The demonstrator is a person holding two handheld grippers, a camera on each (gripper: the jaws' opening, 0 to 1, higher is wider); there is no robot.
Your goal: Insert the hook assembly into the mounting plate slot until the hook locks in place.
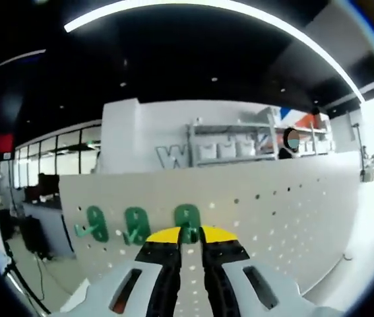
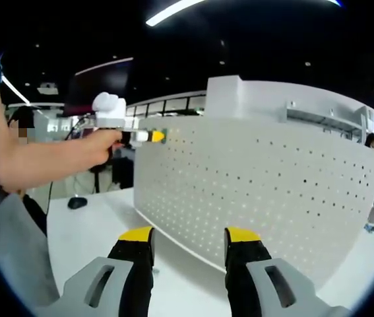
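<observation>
A white pegboard mounting plate (image 1: 272, 218) stands upright on the table. Three green hooks hang in a row on its left part: one (image 1: 96, 224), a second (image 1: 136, 226) and a third (image 1: 187, 219). My left gripper (image 1: 190, 236) is shut on the third hook, its yellow tips pressed close to the plate. In the right gripper view the same plate (image 2: 259, 185) curves across the middle. There the left gripper (image 2: 140, 137), held by a person's hand, touches the plate's upper left edge. My right gripper (image 2: 190, 236) is open, holding nothing, a short way in front of the plate.
The plate rests on a white table (image 2: 94, 224), where a small black object (image 2: 76, 202) lies at the left. The person's forearm (image 2: 41, 162) crosses the left side. Metal shelves (image 1: 233, 142) with white boxes stand behind the plate.
</observation>
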